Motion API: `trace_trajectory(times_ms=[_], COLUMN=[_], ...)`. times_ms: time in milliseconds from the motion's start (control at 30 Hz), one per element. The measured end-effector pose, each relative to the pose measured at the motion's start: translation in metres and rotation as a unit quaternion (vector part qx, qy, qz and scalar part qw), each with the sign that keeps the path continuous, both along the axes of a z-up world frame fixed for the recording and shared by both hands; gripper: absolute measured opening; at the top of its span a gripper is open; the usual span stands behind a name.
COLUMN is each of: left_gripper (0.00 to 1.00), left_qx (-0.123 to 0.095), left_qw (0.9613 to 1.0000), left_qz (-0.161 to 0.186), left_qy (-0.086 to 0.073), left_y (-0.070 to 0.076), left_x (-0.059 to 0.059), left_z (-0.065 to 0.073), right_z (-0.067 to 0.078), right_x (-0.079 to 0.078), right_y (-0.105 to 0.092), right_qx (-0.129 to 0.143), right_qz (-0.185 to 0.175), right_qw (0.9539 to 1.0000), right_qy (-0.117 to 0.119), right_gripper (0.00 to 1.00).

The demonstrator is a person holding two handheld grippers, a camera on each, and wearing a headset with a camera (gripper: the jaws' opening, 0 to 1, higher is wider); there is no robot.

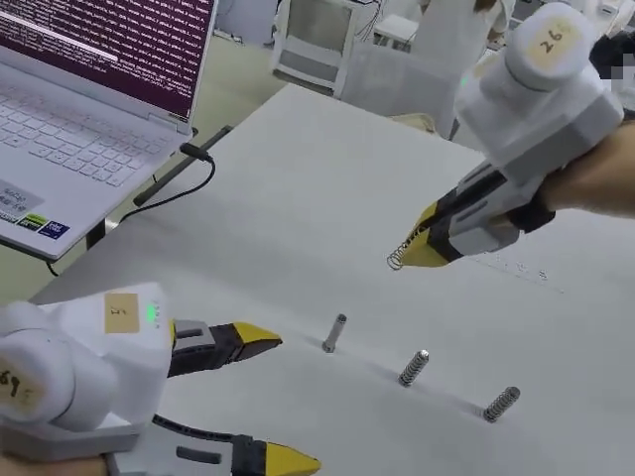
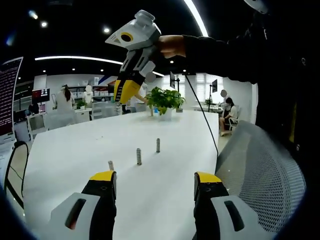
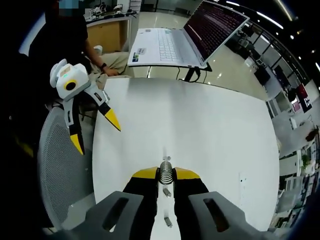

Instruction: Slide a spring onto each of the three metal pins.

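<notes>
While the left hand-held gripper (image 2: pixel 155 178) gapes, the right hand-held gripper (image 3: pixel 168 177) pinches a spring (image 3: pixel 166 168) pointing straight forward.

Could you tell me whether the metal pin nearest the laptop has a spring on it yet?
Bare: the short silver metal pin shows a smooth shaft, without coils around it.
</notes>
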State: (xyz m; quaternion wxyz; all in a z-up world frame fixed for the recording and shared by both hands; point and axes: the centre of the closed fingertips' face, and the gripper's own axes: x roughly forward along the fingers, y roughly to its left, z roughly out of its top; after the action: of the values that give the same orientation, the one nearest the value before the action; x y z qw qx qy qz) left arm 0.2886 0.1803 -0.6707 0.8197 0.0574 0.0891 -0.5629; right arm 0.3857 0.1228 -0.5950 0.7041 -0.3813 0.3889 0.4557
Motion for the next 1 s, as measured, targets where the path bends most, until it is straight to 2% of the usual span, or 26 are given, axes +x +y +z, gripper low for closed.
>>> trace_trajectory(times_ms=[100, 167, 267, 567, 767, 1000], left_gripper=[0.59, 0.59, 0.59, 0.60, 0.60, 0.60], left_qx=[-0.002, -0.002, -0.002, -0.004, -0.004, 0.000], left_qw=[1.0000, 0.9999, 0.9999, 0.9997, 0.9993, 0.9987], left_qz=[0.007, 0.011, 0.013, 0.025, 0.037, 0.051], left_qy=[0.000, 0.001, 0.001, 0.003, 0.005, 0.006], left_y=[0.004, 0.006, 0.006, 0.009, 0.014, 0.018], left_x=[0.005, 0.008, 0.010, 0.018, 0.023, 0.028], left_z=[0.000, -0.001, -0.002, -0.006, -0.010, -0.013], right_z=[0.001, -0.009, -0.027, -0.056, -0.073, -0.097], right_x=[0.009, 0.011, 0.016, 0.026, 0.036, 0.040], right_y=[0.004, 0.004, 0.001, 0.013, 0.013, 0.013], right_qx=[0.004, -0.002, -0.031, -0.042, -0.056, -0.071], right_qz=[0.001, 0.000, 0.008, 0.019, 0.026, 0.029], right_qw=[1.0000, 1.0000, 0.9995, 0.9982, 0.9968, 0.9946], right_qy=[-0.003, 0.004, 0.008, 0.038, 0.050, 0.070], right_gripper=[0.08, 0.08, 0.08, 0.08, 0.08, 0.08])
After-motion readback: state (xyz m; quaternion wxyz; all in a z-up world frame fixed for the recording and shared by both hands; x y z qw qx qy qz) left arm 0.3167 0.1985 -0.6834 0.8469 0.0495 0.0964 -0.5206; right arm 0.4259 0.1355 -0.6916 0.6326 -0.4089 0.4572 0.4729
